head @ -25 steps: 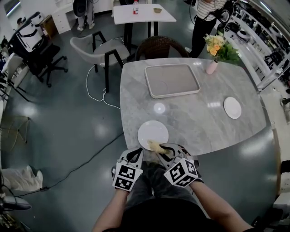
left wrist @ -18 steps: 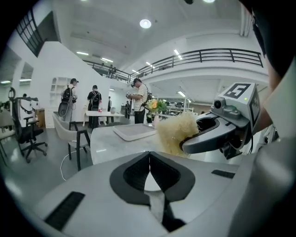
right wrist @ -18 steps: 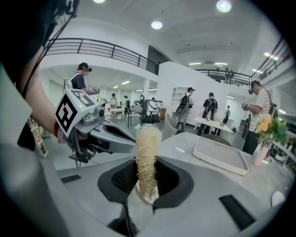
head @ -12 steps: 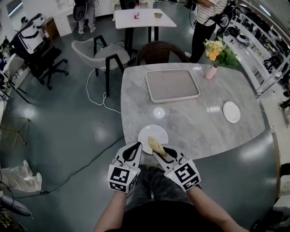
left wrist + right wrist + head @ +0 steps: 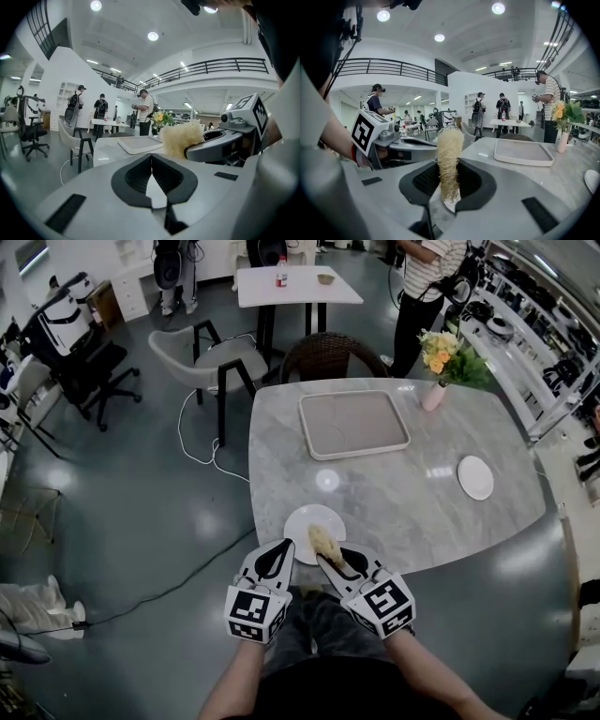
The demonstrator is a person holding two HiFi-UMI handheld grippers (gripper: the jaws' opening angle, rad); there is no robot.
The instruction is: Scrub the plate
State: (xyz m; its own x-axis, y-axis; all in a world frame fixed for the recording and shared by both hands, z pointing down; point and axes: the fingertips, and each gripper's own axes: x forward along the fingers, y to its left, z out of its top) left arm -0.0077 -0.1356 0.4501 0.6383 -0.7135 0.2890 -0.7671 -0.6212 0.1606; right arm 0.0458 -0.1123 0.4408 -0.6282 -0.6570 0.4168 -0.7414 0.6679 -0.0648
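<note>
The jaws of the right gripper (image 5: 449,180) pinch a yellowish fibrous scrubber (image 5: 449,150) by its lower end, and its free end is over the white plate (image 5: 302,519). The jaws of the left gripper (image 5: 151,161) are pressed together beside the plate's near rim, apparently on nothing. The plate lies close to the near edge of the table (image 5: 403,512), and nothing steadies it, so I think a hard stroke could push it off. The tray (image 5: 361,418) looks empty; the vase (image 5: 433,396) holds flowers (image 5: 442,341).
</note>
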